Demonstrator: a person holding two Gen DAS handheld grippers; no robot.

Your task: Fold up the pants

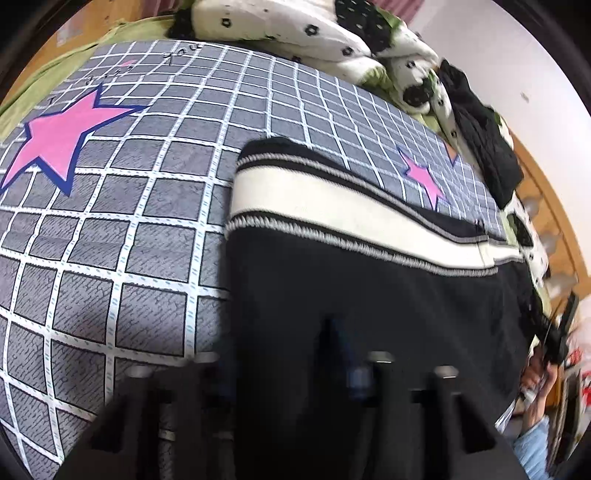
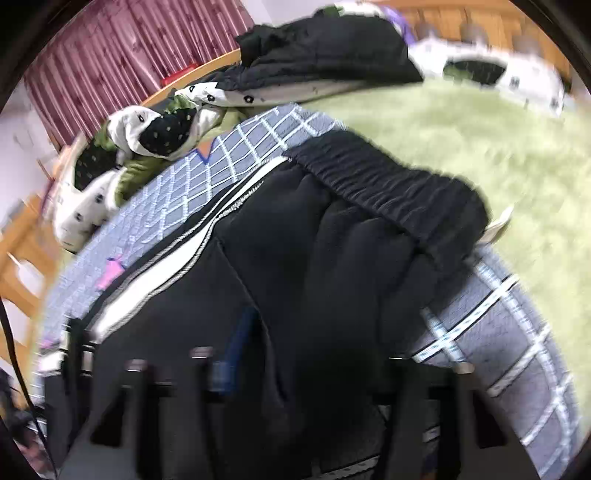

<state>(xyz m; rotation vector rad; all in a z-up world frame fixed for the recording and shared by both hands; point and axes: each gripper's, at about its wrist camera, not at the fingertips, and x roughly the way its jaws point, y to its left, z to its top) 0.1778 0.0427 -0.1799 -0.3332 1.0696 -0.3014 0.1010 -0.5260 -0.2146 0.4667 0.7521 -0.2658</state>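
Observation:
Black pants [image 1: 369, 295] with a white side stripe [image 1: 332, 206] lie on a grey checked sheet [image 1: 129, 240] with pink stars. The left gripper [image 1: 291, 373] sits low over the leg end of the pants; the black cloth covers the space between its dark fingers, so its state is unclear. In the right wrist view the pants [image 2: 332, 258] show their gathered elastic waistband [image 2: 388, 188]. The right gripper [image 2: 295, 376] is at the waist end, with black cloth bunched up between its fingers.
A white, green and black quilt [image 1: 314, 33] is heaped along the far side of the bed, with a black garment [image 1: 480, 136] on it. A light green fuzzy blanket [image 2: 461, 129] lies beyond the waistband. A wooden bed frame [image 2: 22, 251] edges the bed.

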